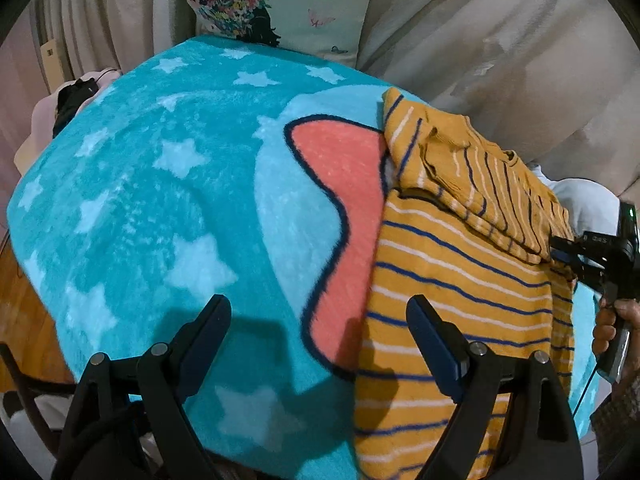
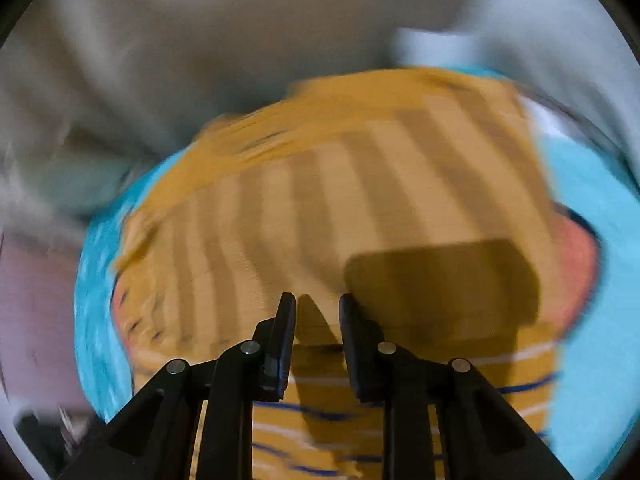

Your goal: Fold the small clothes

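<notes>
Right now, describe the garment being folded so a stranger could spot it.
Find the turquoise star blanket. On its right side, beside the blanket's coral patch, lies the mustard shirt. It alone carries thin navy and white stripes.

black tongs (image 1: 320, 320), silver pivot screws, perhaps dark-blue pads

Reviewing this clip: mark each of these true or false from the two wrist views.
1. The striped garment is mustard yellow with blue and white stripes. True.
2. It lies on a plain grey blanket. False: the blanket is turquoise with pale stars.
3. The left gripper has its jaws wide apart with nothing clamped. True.
4. A floral cushion stands behind the blanket. True.
5. The right gripper clamps the garment. False: a narrow gap shows between the fingers, with no cloth in it.
</notes>
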{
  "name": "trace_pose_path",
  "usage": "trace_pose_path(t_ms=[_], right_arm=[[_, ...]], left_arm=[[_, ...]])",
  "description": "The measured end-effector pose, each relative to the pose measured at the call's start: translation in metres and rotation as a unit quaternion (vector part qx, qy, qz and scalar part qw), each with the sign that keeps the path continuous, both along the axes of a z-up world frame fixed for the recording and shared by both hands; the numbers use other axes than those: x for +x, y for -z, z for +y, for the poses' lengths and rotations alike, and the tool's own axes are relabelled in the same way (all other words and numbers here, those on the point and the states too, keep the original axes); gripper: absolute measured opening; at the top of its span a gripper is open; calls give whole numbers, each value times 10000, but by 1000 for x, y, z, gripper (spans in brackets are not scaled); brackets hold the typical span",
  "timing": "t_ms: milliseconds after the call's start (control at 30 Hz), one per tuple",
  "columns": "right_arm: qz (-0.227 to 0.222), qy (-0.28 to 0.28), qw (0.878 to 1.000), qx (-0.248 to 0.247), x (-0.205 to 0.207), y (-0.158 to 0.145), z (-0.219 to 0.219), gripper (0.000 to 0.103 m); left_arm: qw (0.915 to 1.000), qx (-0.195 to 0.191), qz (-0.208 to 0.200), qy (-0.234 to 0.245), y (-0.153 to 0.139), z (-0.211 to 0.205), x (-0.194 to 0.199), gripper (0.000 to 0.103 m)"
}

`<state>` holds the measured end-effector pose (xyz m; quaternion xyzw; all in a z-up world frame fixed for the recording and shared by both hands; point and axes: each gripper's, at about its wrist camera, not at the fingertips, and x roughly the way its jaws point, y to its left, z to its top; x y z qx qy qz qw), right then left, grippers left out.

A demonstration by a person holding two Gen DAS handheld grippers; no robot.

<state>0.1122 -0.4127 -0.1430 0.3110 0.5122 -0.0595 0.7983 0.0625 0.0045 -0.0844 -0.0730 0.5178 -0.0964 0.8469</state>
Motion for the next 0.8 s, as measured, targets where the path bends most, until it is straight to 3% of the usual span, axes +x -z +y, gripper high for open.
trace_pose_path(t_ms=[67,167,200,433,567,800], right_arm=[[-195,413,9987,228,-24,-8,-26,25],[-427,260,9988,-11,-56,-26,-30,42],[-408,148,9990,-69,-70,-26,-29,44],[98,-155,9989,435,-176,6,-26,44],[355,-414,9952,812,-212,29,-12,44],[-29,-956,9821,1622,-228,47,27,47]], left_arm=[[10000,24,-41,-24,-4,-5,-12,89],[10000,2,12,-3,-4,-14,-29,89],[10000,-34,71,-8,-1,-16,-37,89],[9972,-421,565,-263,28,-19,-80,89],[9915,-775,957,-420,49,-22,-94,89],[9946,-597,792,-302,56,-40,-114,89]])
